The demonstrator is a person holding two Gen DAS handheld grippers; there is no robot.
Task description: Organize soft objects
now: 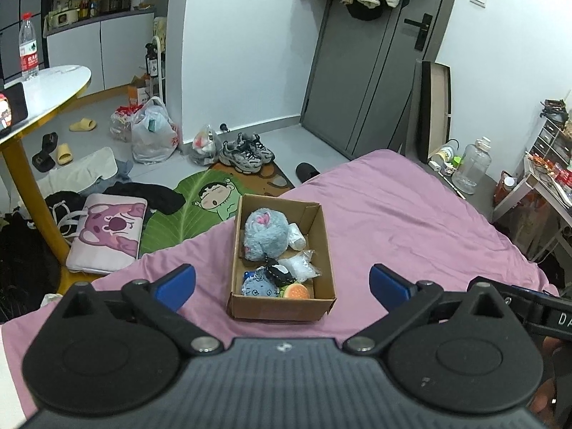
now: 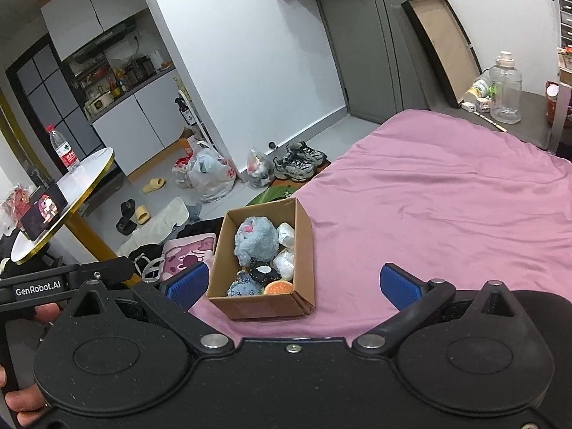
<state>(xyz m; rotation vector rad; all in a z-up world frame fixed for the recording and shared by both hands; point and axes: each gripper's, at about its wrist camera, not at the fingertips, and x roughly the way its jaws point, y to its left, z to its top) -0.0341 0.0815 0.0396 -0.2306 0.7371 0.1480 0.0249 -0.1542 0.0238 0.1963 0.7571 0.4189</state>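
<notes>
The cardboard box [image 1: 282,268] sits on the pink bed [image 1: 411,214] at lower centre of both views, its long axis running away from the cameras. In the left wrist view it lies straight ahead, between and just beyond the left tongs [image 1: 282,286], which stand wide apart and hold nothing. In the right wrist view the box [image 2: 261,300] lies toward the left finger of the right tongs [image 2: 295,284], which are also spread wide and empty. The left tongs look the better lined up with it.

Inside, the fluffy grey plush [image 1: 262,232] fills the far end, with white soft pieces [image 1: 298,250] beside it on the right. At the near end lie a blue plush [image 1: 259,287], a black-and-white toy [image 1: 282,273] and a burger-shaped toy [image 1: 296,291]. No soft objects show loose on the bed, so the sorting appears largely done.
</notes>
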